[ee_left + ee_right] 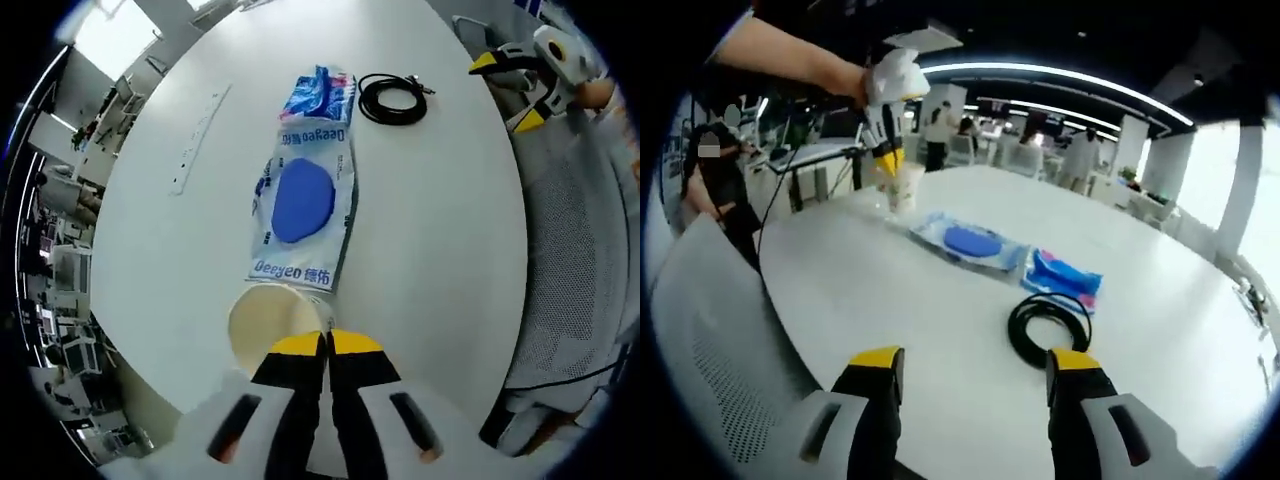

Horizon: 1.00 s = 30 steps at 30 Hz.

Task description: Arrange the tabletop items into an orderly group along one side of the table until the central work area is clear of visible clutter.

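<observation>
Left gripper (pixel 326 345): your jaws are clenched on the rim of the paper cup (pixel 272 322), at the table's (pixel 450 230) near edge.
Right gripper (pixel 976 362): released, hovering before the coiled cable (pixel 1049 322).
Clutter: Deeyeo bag (pixel 303 208) and blue packet (pixel 320 95) lie mid-table.
Risk: the thin rim may crumple or slip, tipping the cup off the edge.

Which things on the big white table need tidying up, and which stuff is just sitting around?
To tidy:
- paper cup, held by the left gripper
- clear packet with a blue disc
- small blue packet
- coiled black cable, in front of the open right gripper

Just around:
- white power strip
- mesh chair
- people and desks in the background
</observation>
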Tool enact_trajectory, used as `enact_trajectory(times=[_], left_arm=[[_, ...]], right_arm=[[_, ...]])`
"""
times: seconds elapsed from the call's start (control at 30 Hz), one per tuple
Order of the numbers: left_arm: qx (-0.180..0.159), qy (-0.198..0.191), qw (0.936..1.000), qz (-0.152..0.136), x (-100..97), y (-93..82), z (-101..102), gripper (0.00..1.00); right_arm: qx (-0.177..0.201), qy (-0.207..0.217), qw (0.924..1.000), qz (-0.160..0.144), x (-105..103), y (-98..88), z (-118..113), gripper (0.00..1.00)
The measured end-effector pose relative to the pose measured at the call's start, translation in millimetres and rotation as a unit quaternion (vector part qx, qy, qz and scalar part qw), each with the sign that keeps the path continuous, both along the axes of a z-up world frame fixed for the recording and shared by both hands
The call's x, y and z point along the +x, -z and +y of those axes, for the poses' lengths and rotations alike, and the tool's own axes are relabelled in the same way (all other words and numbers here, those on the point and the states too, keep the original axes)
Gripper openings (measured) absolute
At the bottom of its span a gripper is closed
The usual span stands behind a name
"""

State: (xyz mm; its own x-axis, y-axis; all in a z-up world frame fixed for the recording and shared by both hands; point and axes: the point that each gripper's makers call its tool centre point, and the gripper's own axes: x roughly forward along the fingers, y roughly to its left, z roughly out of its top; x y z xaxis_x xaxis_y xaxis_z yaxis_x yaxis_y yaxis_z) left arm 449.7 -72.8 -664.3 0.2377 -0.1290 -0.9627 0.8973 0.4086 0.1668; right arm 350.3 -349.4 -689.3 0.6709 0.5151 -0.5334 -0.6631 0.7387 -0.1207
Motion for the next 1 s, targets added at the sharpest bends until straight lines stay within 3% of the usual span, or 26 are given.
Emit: enact_trajectory(times=[0.23, 0.47, 1.0], left_arm=[[0.004, -0.002, 1.0000, -0.004, 15.3, 9.0, 6.3, 0.00], [-0.001, -0.014, 0.9999, 0.008, 18.0, 19.7, 6.9, 0.00], [-0.013, -0.043, 0.9990, 0.006, 21.2, 32.1, 12.8, 0.00]], right_arm=[[-0.007, 0.009, 0.9999, 0.000, 0.9, 2.8, -3.4, 0.55], [-0.009, 0.013, 0.9999, 0.003, 1.4, 4.6, -6.2, 0.51], [-0.014, 0.012, 0.9997, 0.015, -0.4, 9.7, -7.8, 0.48]])
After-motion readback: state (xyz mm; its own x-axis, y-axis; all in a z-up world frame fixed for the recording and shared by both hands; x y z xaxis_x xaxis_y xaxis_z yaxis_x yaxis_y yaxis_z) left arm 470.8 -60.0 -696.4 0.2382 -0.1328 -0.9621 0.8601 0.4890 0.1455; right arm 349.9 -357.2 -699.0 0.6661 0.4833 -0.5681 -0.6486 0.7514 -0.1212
